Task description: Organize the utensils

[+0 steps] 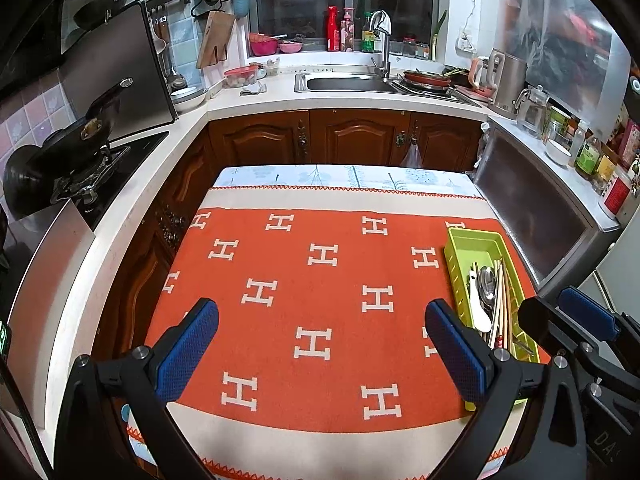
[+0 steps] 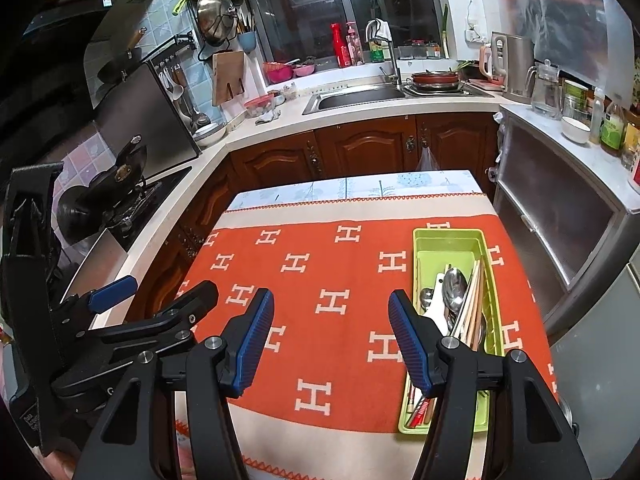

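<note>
The surface [image 1: 320, 320], draped in an orange patterned cloth, is filling the left wrist frame; the left hand-held gripper [image 1: 322, 344] is hovering at lower centre, jaws wide and empty. The green utensil tray [image 1: 476, 244] is sitting at right.

In the right wrist frame, the right hand-held gripper [image 2: 331, 340] is hovering wide and empty, the utensils [image 2: 456, 292] lying in the tray at lower right.
</note>
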The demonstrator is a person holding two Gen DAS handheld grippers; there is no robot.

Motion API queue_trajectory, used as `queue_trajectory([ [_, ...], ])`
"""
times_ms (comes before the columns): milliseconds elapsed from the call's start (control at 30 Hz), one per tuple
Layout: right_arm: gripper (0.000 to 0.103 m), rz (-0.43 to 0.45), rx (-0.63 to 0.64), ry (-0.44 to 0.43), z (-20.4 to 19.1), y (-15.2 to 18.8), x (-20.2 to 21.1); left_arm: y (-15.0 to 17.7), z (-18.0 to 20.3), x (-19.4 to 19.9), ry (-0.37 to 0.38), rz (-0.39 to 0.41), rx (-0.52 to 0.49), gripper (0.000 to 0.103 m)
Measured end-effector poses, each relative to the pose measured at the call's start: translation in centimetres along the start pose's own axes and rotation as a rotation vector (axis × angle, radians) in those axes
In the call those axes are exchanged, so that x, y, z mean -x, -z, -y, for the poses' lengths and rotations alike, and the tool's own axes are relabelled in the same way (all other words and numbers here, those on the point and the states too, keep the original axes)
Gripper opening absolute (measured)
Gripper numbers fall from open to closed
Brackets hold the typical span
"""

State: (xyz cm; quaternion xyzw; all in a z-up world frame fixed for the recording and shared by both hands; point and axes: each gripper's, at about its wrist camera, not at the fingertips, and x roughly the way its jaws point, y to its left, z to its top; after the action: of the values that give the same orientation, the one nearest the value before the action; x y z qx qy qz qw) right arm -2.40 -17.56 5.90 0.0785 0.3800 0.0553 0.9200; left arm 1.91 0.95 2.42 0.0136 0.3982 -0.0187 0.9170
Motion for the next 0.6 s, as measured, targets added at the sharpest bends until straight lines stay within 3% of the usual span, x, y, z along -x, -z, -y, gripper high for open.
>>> queue_trajectory([
  [600,0.061,-0.012,-0.012,-0.006,-0.05,0.55,-0.27,0.09,-0.19,0.35,0.001,0.019,0.017,0.102],
])
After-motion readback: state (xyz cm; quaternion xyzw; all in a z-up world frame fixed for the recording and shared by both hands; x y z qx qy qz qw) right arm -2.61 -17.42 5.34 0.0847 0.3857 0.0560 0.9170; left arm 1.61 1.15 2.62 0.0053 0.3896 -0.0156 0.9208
